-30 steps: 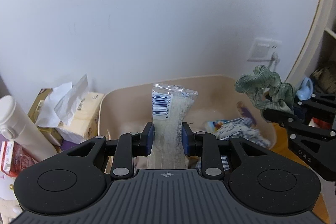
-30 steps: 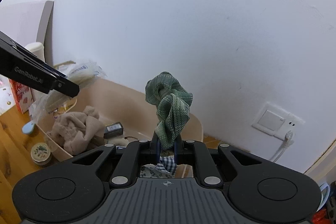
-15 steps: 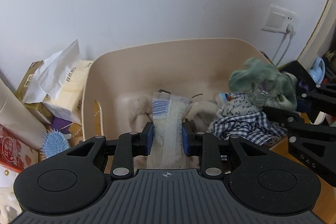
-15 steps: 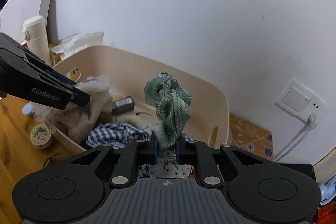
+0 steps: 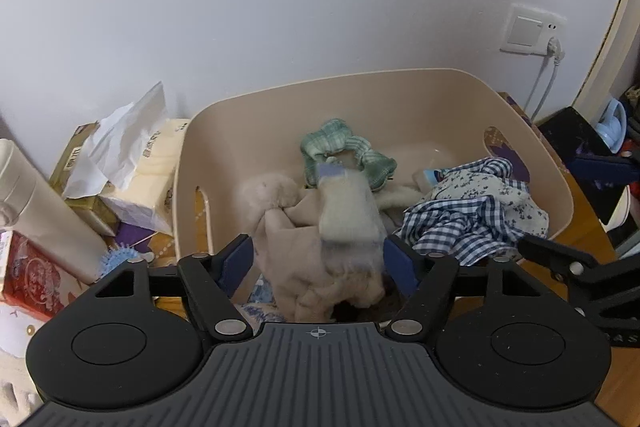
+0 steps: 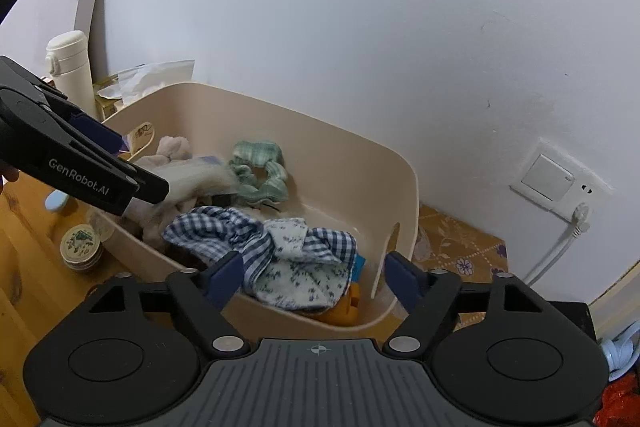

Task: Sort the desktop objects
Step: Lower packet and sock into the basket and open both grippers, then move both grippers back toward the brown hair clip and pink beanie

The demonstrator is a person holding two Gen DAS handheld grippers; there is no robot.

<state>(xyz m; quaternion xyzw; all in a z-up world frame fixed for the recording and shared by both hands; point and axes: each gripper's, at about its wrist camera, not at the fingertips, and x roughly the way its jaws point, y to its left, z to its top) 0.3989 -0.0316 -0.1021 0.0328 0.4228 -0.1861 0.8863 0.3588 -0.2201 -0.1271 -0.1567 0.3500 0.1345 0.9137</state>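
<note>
A beige plastic bin (image 5: 400,87) (image 6: 320,143) holds cloth items. My left gripper (image 5: 318,261) is open above the bin's near side; the clear packet (image 5: 348,211) it released is blurred in motion between its fingers, over a beige plush cloth (image 5: 304,247). My right gripper (image 6: 314,275) is open and empty over the bin's right end. The green checked scrunchie (image 5: 344,151) (image 6: 260,167) lies inside the bin toward the back. A blue checked and floral cloth (image 5: 476,211) (image 6: 280,247) lies at the bin's right.
Left of the bin stand tissue packs (image 5: 136,163), a cream flask (image 5: 36,203) (image 6: 68,67), a red box (image 5: 28,275) and a blue hairbrush (image 5: 116,259). A round tin (image 6: 82,241) sits on the wooden desk. A wall socket with plug (image 5: 534,35) (image 6: 560,183) is at right.
Both grippers opened. The packet dropped from the left gripper into the bin, and the green scrunchie dropped from the right gripper into the bin's back.
</note>
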